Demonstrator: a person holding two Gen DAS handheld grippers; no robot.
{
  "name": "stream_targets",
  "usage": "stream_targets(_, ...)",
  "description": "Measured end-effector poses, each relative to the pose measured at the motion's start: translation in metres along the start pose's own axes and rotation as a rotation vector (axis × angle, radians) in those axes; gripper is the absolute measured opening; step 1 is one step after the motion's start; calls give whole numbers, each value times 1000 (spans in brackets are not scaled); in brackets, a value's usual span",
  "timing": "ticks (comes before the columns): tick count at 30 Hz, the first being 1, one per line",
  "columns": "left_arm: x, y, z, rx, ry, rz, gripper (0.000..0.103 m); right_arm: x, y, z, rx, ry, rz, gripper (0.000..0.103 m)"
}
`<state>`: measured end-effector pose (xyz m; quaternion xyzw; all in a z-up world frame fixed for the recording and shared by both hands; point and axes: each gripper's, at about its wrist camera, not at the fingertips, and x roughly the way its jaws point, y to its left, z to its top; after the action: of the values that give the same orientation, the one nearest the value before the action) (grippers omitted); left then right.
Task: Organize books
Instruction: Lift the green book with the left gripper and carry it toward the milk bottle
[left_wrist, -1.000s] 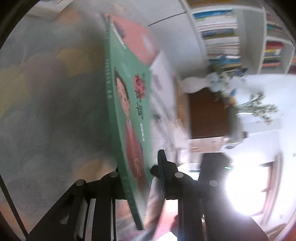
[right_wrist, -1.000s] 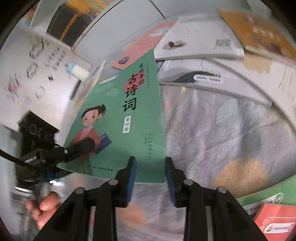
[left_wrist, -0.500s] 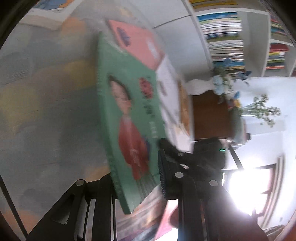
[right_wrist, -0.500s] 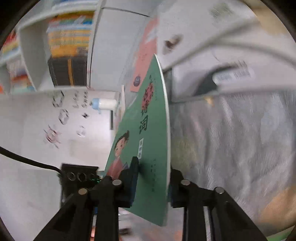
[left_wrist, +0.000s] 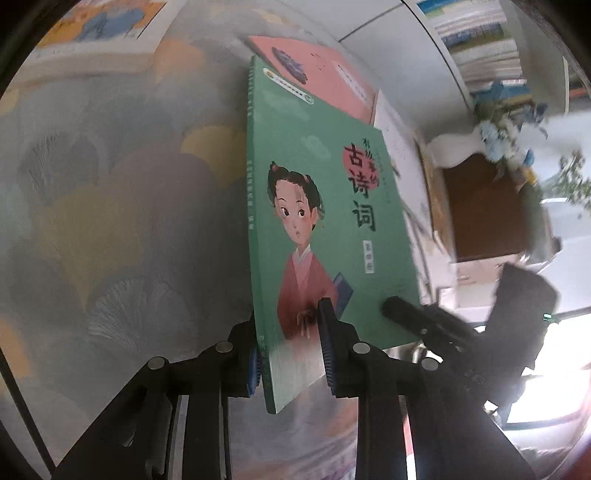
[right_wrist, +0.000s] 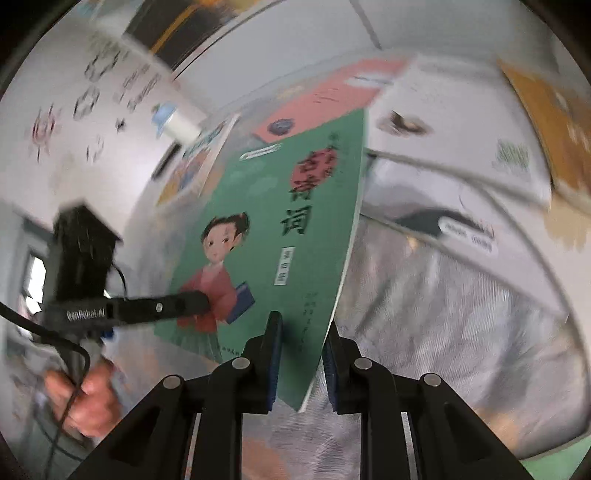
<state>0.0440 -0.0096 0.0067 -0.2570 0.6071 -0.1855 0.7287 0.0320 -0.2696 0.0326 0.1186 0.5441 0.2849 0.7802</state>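
— Green book (left_wrist: 325, 236), that's the biggest thing either camera has: a paperback with a girl in a red robe on the cover, tilted up off the cloth. Who has hold of it?

— Both. The left gripper (left_wrist: 290, 354) has its two fingers pressed onto the bottom corner by the spine, one pad on the cover, one behind. The right gripper (right_wrist: 302, 363) pinches the opposite bottom corner (right_wrist: 295, 332) at the open page edge, fingers narrowed to the book's thickness.

— And each gripper shows up in the other's camera?

— Yes. In the left view a dark finger (left_wrist: 406, 310) of the right tool lies on the cover's lower right. In the right view the left tool's finger (right_wrist: 173, 304) crosses the robe, with the person's hand (right_wrist: 85, 402) on its handle below.

— What's underneath?

— Grey cloth (left_wrist: 110, 221) printed with fan-shaped leaves in grey and ochre. More books lie on it: a pink one (left_wrist: 317, 74) behind the green cover, white ones (right_wrist: 461, 140) and an orange one (right_wrist: 546, 122) to the right, blurred.

— The room?

— A white bookshelf (left_wrist: 476, 40) packed with books, and a white wall with small drawings (right_wrist: 92, 88).
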Motion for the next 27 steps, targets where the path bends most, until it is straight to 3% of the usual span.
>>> stream_targets(10, -19, -1, 11, 101, -5, 101, 27, 2, 65, 1, -381, -57, -178, 19)
stream_targets(14, -44, 1, 17, 123, -52, 110, 27, 8, 93, 5, -466, -70, -232, 19)
stream_targets(18, -80, -6, 25, 215, -128, 144, 29, 8, 139, 5, -534, -120, -275, 21)
stream_targets(21, -109, 9, 39, 205, -167, 91, 29, 7, 163, 15, -549, -180, -314, 22)
stream_targets(27, -158, 48, 78, 196, -260, 97, 29, 20, 196, 67, -506, -241, -268, 22)
